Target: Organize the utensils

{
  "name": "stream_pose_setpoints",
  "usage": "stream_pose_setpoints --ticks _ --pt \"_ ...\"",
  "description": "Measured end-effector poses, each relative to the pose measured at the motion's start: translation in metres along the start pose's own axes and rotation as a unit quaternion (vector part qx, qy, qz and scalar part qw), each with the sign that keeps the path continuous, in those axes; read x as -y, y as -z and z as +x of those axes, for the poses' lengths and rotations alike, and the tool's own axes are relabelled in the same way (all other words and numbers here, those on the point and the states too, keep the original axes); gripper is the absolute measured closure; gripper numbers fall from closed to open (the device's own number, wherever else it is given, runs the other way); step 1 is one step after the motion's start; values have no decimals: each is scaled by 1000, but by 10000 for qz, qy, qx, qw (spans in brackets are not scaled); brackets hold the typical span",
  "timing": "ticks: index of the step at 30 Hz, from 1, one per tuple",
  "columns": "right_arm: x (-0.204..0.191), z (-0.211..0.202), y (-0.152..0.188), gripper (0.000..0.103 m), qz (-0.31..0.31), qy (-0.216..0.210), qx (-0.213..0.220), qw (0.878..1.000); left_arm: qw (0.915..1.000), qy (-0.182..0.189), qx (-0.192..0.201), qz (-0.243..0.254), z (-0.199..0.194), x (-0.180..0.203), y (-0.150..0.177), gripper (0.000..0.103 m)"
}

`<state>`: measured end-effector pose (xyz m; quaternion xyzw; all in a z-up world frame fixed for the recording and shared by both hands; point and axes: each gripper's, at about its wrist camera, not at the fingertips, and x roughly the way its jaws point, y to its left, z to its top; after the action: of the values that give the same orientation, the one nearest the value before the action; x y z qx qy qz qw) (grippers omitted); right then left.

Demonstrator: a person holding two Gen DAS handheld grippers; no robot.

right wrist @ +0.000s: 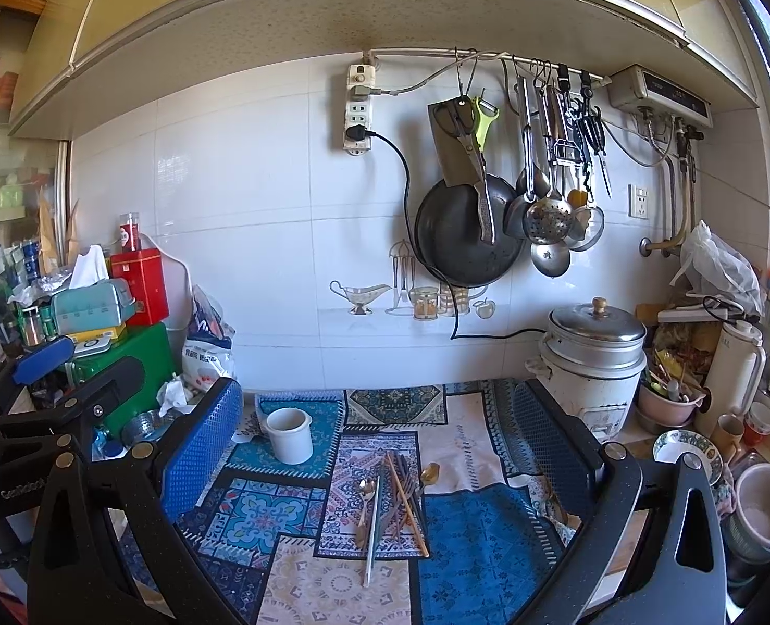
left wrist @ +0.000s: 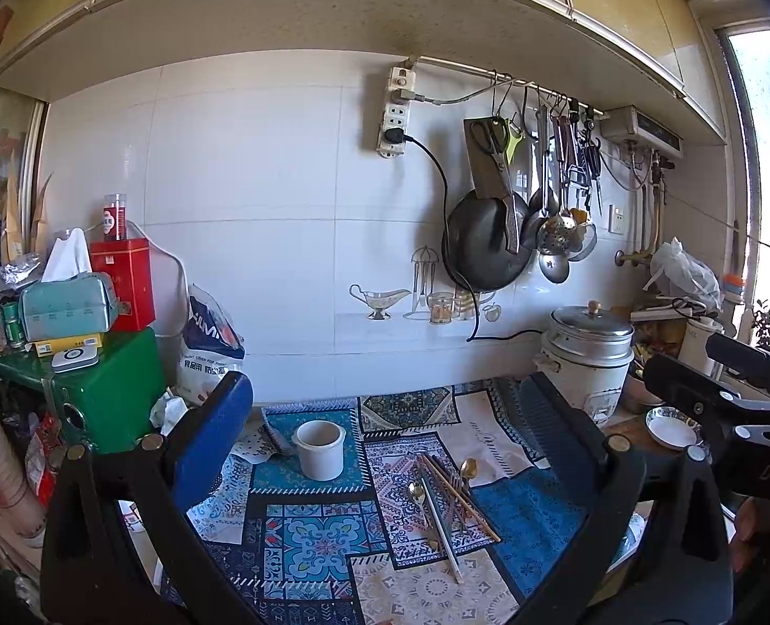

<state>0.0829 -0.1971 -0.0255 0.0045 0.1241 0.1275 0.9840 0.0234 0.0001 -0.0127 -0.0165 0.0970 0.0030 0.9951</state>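
Observation:
A loose pile of utensils [left wrist: 447, 500] lies on the patterned cloth [left wrist: 322, 536]: gold spoons, forks, wooden chopsticks and a long silver piece. A white ceramic cup [left wrist: 320, 449] stands upright to their left. My left gripper [left wrist: 385, 416] is open and empty, held above the cloth well short of both. In the right wrist view the pile [right wrist: 393, 505] and the cup [right wrist: 290, 434] show again. My right gripper [right wrist: 380, 416] is open and empty above them. The other gripper shows at each view's edge.
A white rice cooker [right wrist: 591, 364] stands at the back right, with bowls [right wrist: 687, 450] and cups beside it. A green box [left wrist: 109, 390] stacked with tins and a tissue box stands at the left. Pans and ladles [right wrist: 489, 224] hang on the tiled wall.

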Motion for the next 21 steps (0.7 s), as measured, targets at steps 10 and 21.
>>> stream_pose_setpoints --ticks 10,21 --pt "3 14 3 0 26 -1 -150 9999 9998 -26 -210 -73 20 -1 6 0" --pt "18 71 24 0 1 -2 -770 9970 9951 -312 -914 -193 89 0 35 0"
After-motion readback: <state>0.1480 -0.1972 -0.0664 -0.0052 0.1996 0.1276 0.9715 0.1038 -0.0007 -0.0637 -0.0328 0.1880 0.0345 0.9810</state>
